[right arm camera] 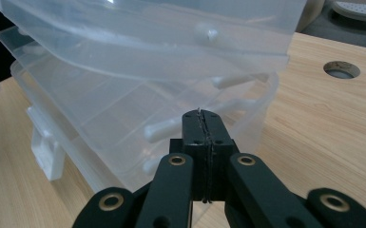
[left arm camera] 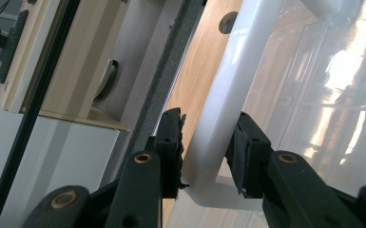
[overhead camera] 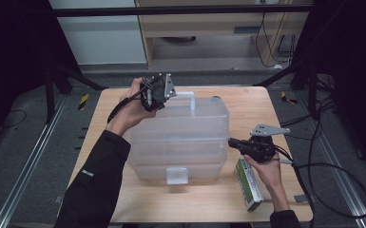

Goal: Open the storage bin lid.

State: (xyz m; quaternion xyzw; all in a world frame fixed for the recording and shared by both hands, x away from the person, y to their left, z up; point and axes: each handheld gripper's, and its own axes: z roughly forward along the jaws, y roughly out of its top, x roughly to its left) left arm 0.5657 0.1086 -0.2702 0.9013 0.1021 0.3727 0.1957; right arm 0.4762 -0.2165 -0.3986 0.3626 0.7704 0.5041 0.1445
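A clear plastic organiser box (overhead camera: 180,135) made of stacked tiers stands in the middle of the wooden table (overhead camera: 247,102). Its white carry handle (overhead camera: 190,97) is at the far top edge. My left gripper (overhead camera: 173,96) reaches in from the left; in the left gripper view the left gripper (left arm camera: 207,137) has the white handle (left arm camera: 228,85) between its pads, close to the handle's corner. At the box's right side, my right gripper (overhead camera: 231,141) is shut with nothing in it. In the right gripper view the right gripper (right arm camera: 203,116) has its tips against the clear box (right arm camera: 147,71), whose tiers look tilted apart.
A green and white carton (overhead camera: 248,183) lies on the table under the right hand. A white latch (overhead camera: 177,175) sits on the box's near side. A round hole (right arm camera: 341,69) is in the tabletop to the right. Cables trail off the table's right edge.
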